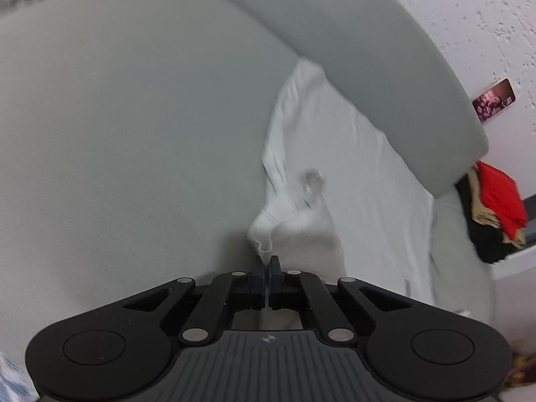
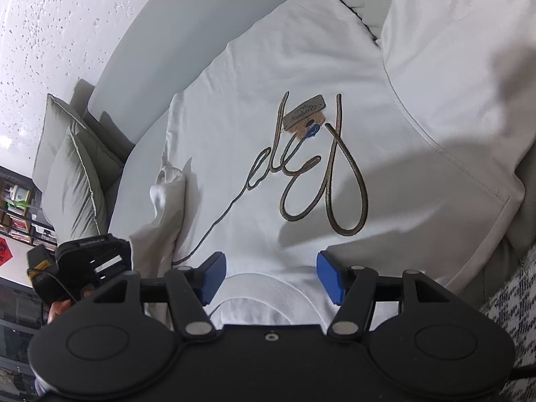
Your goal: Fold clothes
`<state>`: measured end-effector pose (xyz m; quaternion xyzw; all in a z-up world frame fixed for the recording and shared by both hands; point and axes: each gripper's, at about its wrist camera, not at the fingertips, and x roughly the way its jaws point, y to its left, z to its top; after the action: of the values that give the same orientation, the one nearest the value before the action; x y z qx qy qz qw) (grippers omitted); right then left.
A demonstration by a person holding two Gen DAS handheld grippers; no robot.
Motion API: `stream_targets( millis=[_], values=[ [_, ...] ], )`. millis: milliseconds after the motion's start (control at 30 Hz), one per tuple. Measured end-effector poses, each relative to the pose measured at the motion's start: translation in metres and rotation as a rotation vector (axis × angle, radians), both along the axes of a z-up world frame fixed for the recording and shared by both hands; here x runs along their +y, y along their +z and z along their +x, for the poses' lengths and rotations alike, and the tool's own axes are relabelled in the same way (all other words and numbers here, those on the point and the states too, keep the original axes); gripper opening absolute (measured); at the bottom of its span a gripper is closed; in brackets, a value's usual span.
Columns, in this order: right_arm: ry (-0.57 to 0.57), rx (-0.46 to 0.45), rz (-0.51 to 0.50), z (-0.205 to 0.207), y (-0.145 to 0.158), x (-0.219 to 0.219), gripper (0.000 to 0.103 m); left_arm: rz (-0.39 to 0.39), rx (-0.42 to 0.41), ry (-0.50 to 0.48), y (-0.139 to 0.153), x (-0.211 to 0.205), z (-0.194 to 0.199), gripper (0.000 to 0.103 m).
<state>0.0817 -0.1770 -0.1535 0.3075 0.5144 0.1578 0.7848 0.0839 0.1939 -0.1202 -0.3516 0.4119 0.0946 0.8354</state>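
The white T-shirt lies flat on the grey sofa, and we risk that it slips or bunches, because our left gripper has its jaws closed on only a thin sleeve edge, while our right gripper hangs open over the collar, holding nothing.

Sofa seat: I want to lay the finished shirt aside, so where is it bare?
From the left wrist view, the broad grey seat cushion left of the white shirt lies bare, bordered by the backrest. In the right wrist view the shirt covers the middle; throw pillows fill one end and a white cushion the other.
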Motion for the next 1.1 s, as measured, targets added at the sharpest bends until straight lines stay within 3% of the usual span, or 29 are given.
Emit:
stream_targets(
  millis=[167, 300, 400, 633, 767, 867, 933, 1000, 1100],
  values=[
    [-0.011, -0.008, -0.012, -0.001, 0.007, 0.002, 0.063, 0.268, -0.047, 0.128, 0.031, 0.025, -0.039, 0.0],
    [0.017, -0.016, -0.054, -0.001, 0.006, 0.009, 0.066, 0.425, 0.059, 0.179, 0.017, 0.053, -0.048, 0.0],
    [0.038, -0.025, -0.077, -0.001, 0.01, 0.013, 0.069, 0.424, 0.123, 0.191, 0.0, 0.066, -0.053, 0.002],
    [0.017, -0.034, -0.103, -0.005, 0.016, -0.003, 0.072, 0.437, -0.026, 0.126, 0.044, 0.051, -0.058, 0.002],
    [-0.005, -0.021, -0.101, -0.006, 0.015, -0.009, 0.072, 0.447, 0.114, 0.102, 0.039, 0.058, -0.033, 0.002],
    [0.105, -0.066, -0.061, -0.015, 0.026, 0.006, 0.067, 0.381, 0.165, 0.093, 0.019, 0.07, -0.031, 0.002],
    [0.205, -0.1, -0.038, -0.022, 0.034, 0.022, 0.063, 0.325, 0.15, 0.106, 0.016, 0.076, -0.038, 0.002],
    [0.357, -0.157, -0.075, -0.033, 0.035, 0.053, 0.06, 0.262, 0.115, 0.12, 0.017, 0.077, -0.05, 0.002],
    [0.567, -0.278, -0.182, -0.052, 0.034, 0.106, 0.054, 0.238, 0.086, 0.118, 0.023, 0.078, -0.058, 0.002]
  ],
)
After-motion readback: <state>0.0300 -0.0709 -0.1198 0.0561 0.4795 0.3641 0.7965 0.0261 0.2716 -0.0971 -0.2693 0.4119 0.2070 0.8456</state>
